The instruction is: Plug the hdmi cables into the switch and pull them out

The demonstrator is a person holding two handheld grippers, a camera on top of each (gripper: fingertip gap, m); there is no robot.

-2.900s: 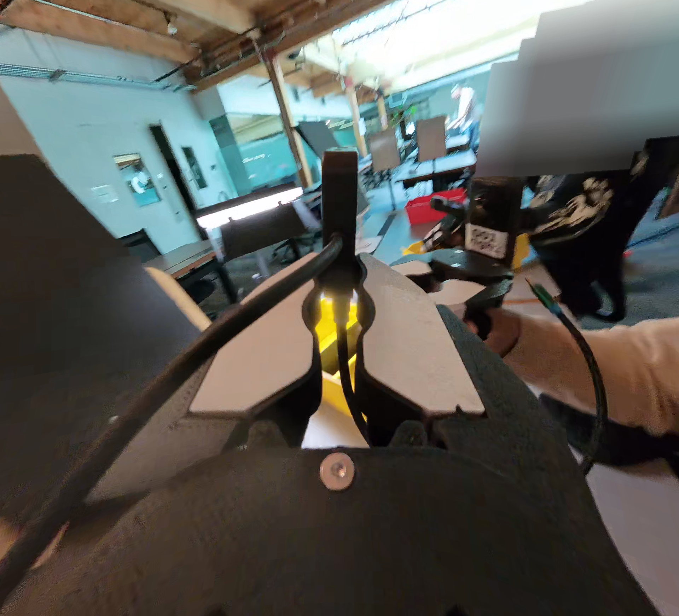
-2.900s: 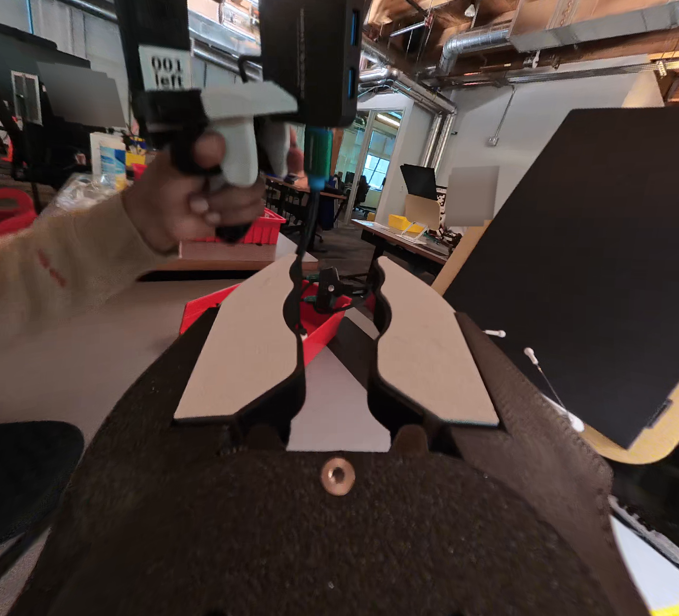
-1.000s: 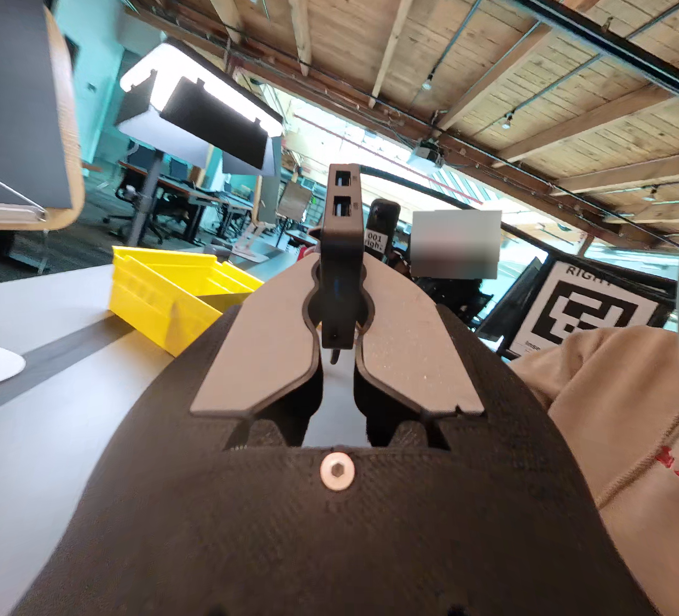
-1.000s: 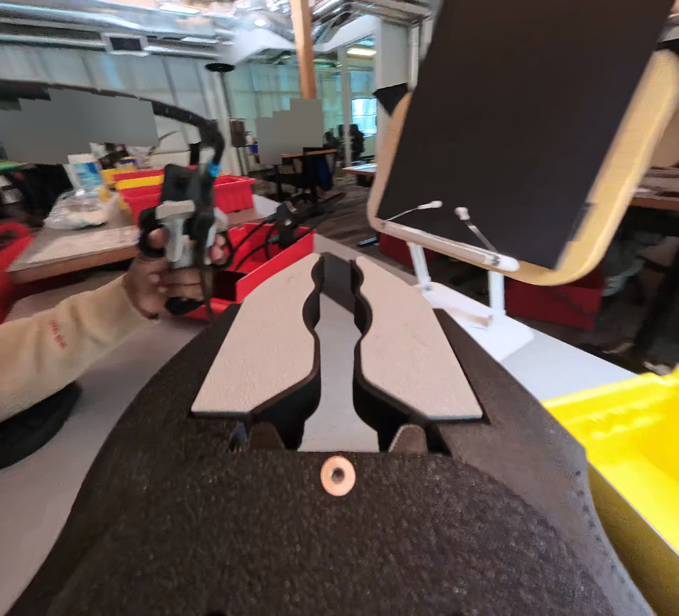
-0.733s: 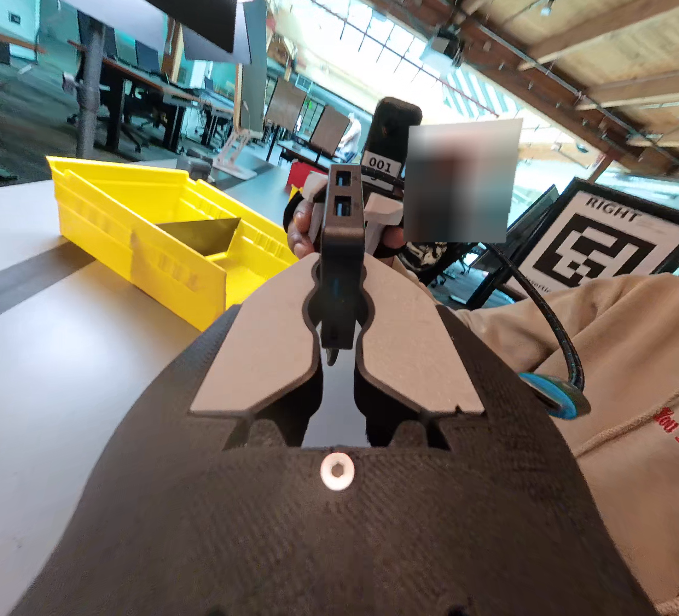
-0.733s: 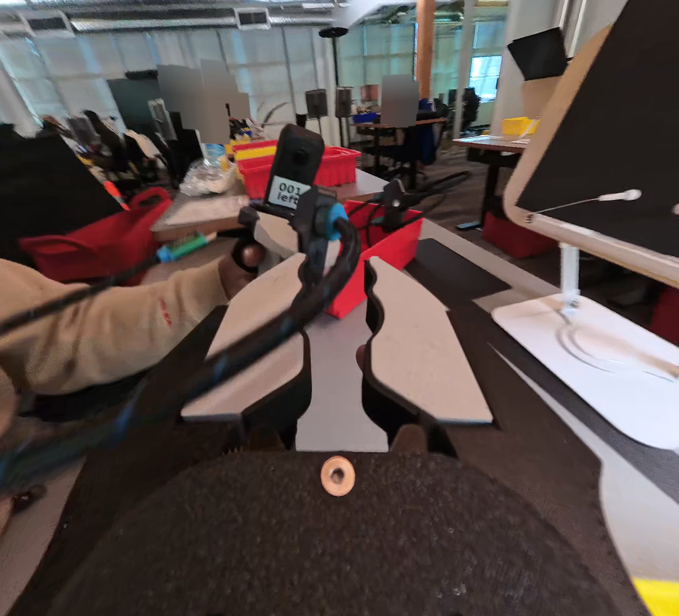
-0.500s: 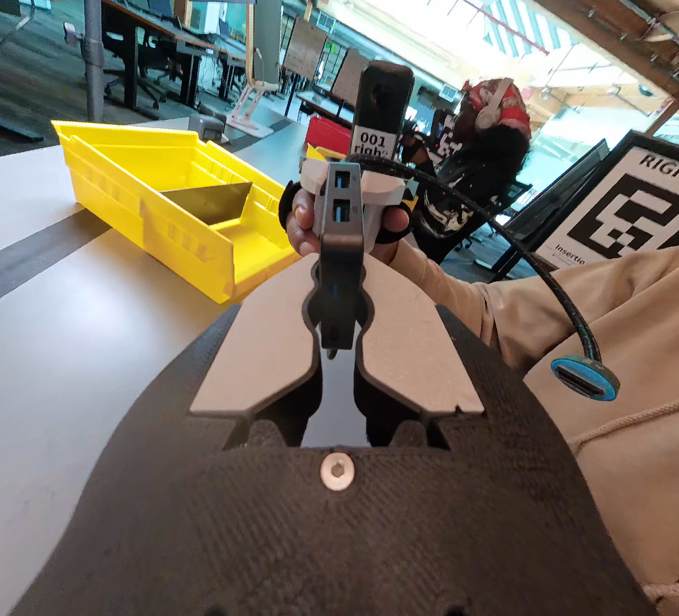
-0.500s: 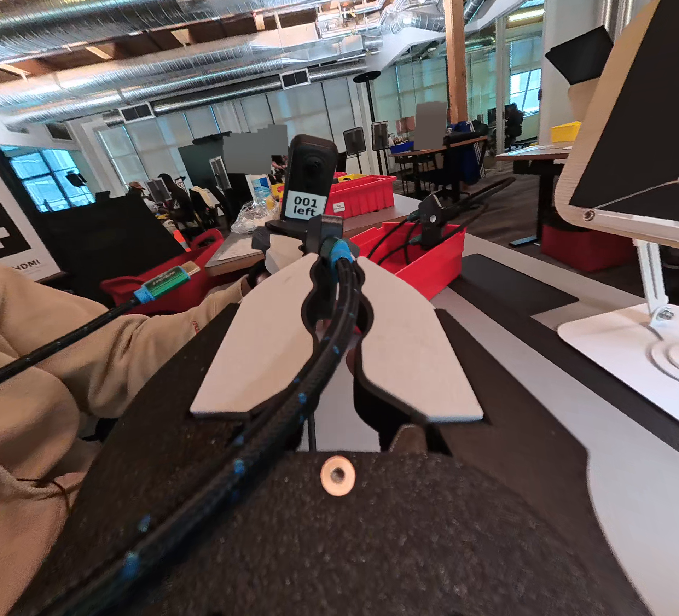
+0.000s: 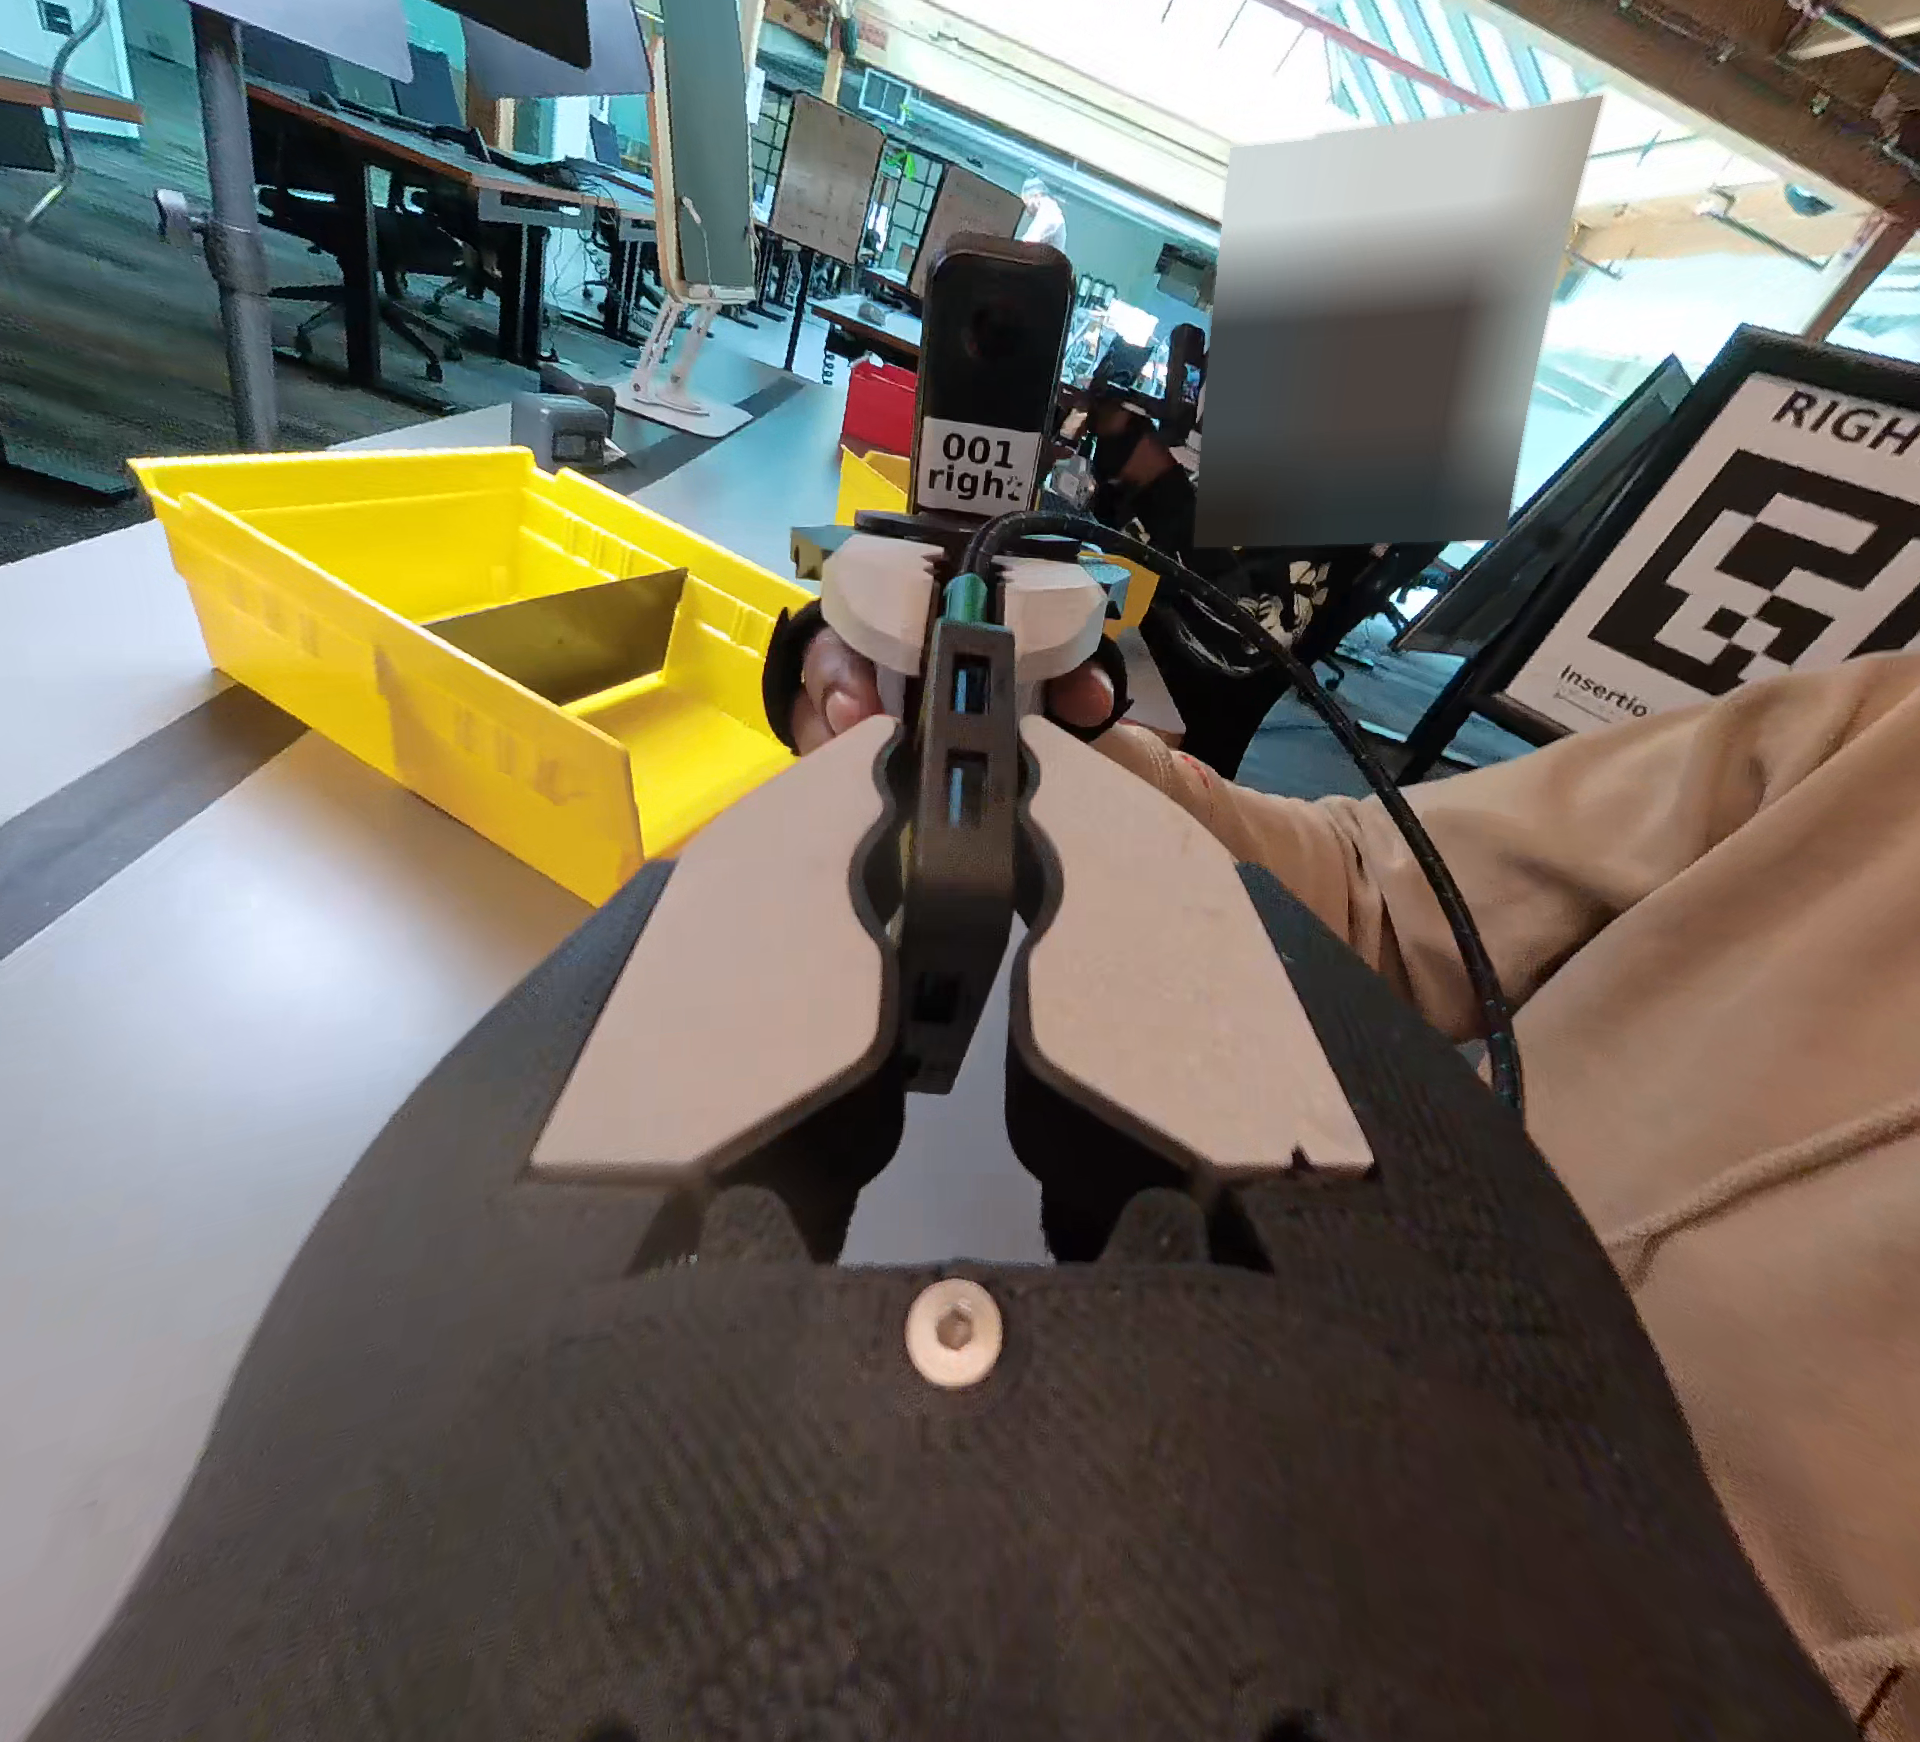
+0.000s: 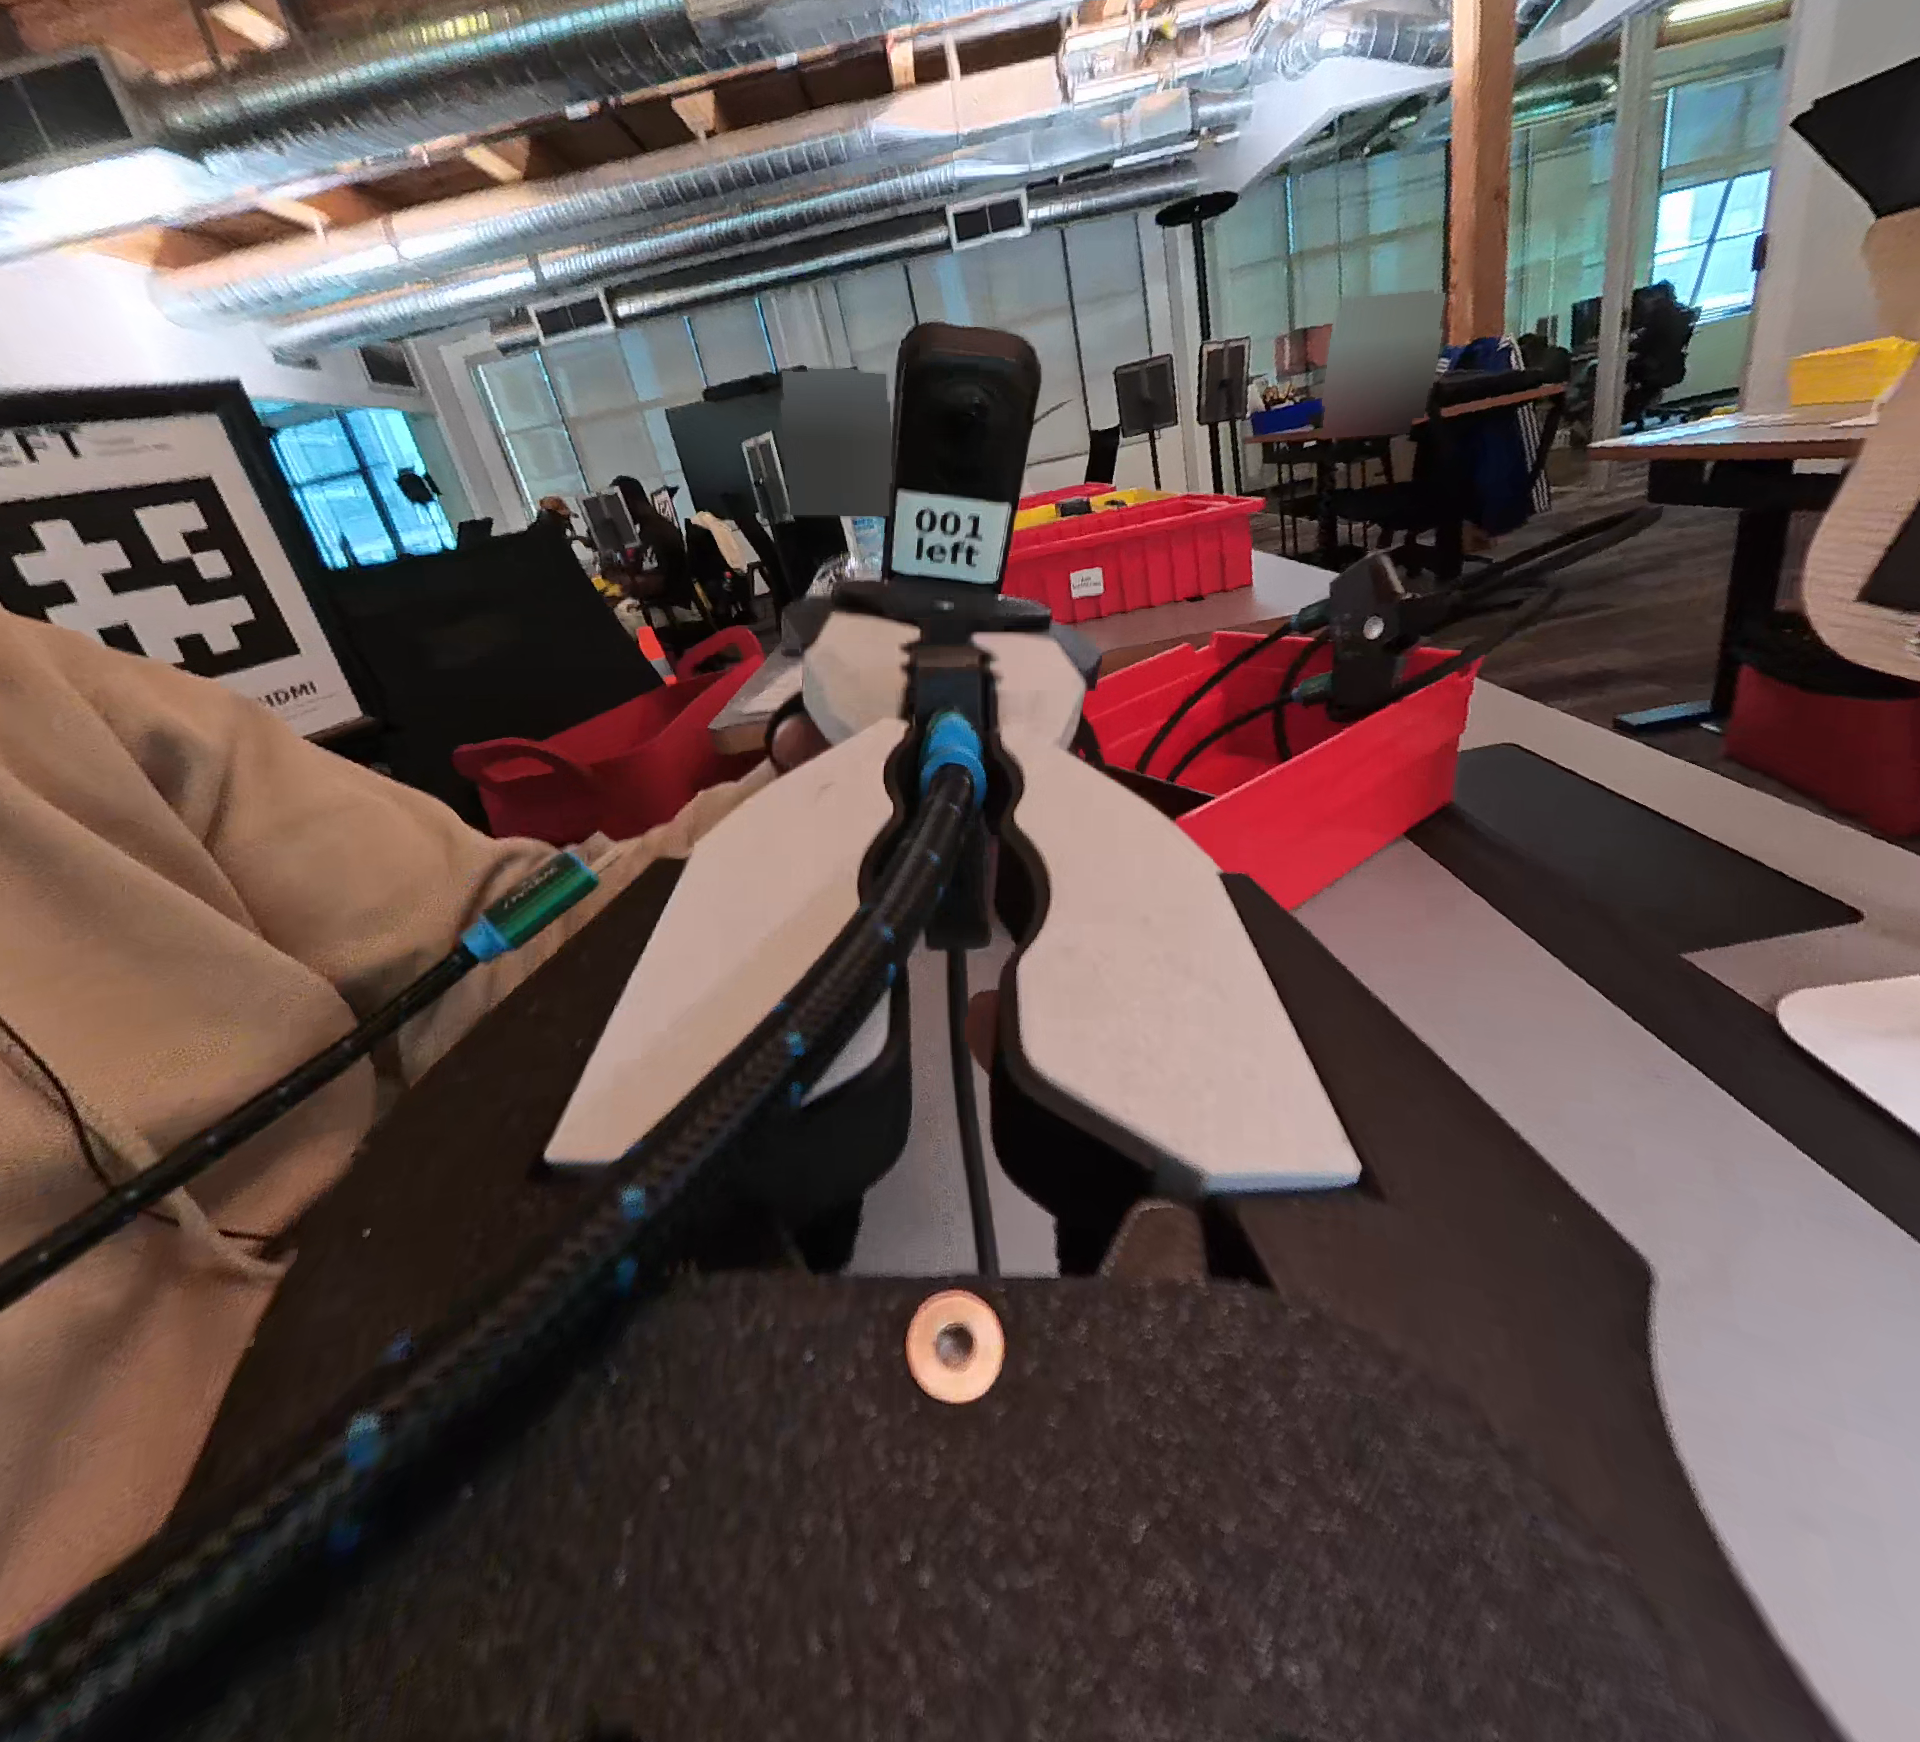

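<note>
My left gripper point(image 9: 961, 747) is shut on the black switch point(image 9: 961, 861), held edge-on with its two blue ports facing the camera. My right gripper point(image 10: 948, 742) is shut on an HDMI plug point(image 10: 951, 747), green with a blue collar. Its braided black cable point(image 10: 727, 1100) trails down to the left. The grippers face each other nose to nose. The plug point(image 9: 968, 596) meets the far end of the switch; how deep it sits is hidden. The cable's other plug point(image 10: 540, 897) hangs loose by my sleeve. A thin black lead point(image 10: 961, 1069) drops from the switch.
A yellow bin point(image 9: 416, 643) sits on the grey table point(image 9: 208, 965) to the left. A red bin point(image 10: 1299, 757) holds more cables and a black device. Framed marker boards point(image 9: 1714, 570) stand behind my beige-sleeved arms. A white stand base point(image 10: 1849, 1038) is at the right. The grippers are tip to tip, or close to it.
The right gripper has closed on the cable's plug and come up to the left gripper. The plug, hanging loose half a second ago, now sits against the switch's far end.
</note>
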